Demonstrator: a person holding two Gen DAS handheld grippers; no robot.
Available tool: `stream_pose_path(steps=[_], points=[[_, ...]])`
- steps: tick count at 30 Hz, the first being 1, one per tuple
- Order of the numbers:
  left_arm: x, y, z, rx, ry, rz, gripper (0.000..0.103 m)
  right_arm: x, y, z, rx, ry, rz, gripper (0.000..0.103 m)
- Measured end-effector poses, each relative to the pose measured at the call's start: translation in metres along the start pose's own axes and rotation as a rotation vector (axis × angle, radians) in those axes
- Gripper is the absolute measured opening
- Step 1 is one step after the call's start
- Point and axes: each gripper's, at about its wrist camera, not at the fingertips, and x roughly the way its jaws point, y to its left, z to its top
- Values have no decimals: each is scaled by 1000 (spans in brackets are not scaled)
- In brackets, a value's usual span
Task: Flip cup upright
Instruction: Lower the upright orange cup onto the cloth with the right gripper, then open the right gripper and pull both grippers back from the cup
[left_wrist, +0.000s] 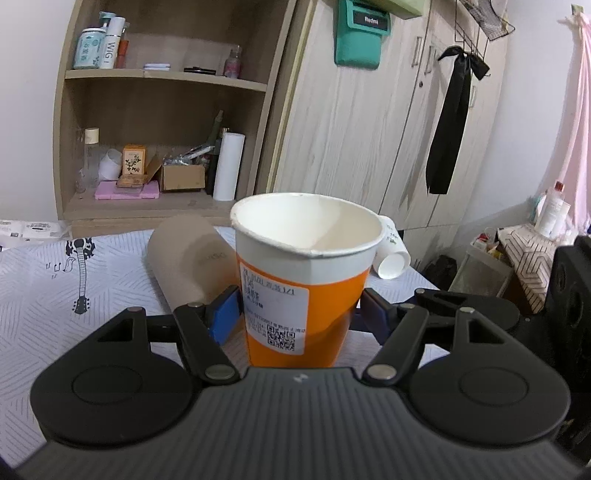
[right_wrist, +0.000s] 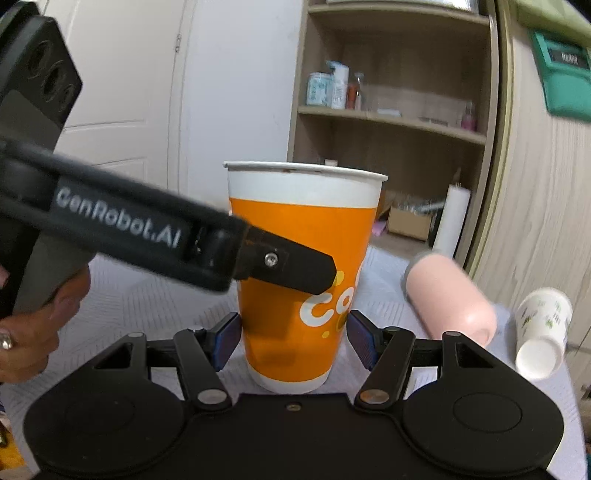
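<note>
- Orange paper with a white band below the rim makes up the cup, which is seen standing mouth-up on the patterned cloth of the bench.
- In the left wrist view the left gripper is set around the lower wall of the cup; the blue pad of one of its fingers lies against the wall, and the rim is pinched slightly out of round, so the cup is judged to be clasped.
- In the right wrist view the right gripper flanks the cup near its base; its fingers are spread, with a gap visible on the right side.
- The cup is judged light, thin-walled and easily crushed; hold is best taken low on the wall, gently.
- Farther back, a pink cup and a small white cup lie on their sides.
</note>
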Motion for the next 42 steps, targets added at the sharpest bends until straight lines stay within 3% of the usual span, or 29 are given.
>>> stream_pose_path(steps=[9,20,29,35,42], points=[[-2,0,-3,-2,23,-39,72,-1,-1,-6,5,2,12,68],[-3,3,-18,-128,71,-56,79,-5,7,-3,22,-3,-30,72],[-32,-1,-20,-166,104,54,79,-32,13,-11,77,-4,-103,78],[-65,-19,-24,-107,75,238,79,-60,19,-15,109,-9,-175,78],[-107,-33,-24,-133,45,295,79,-101,36,-5,118,-42,-213,78]])
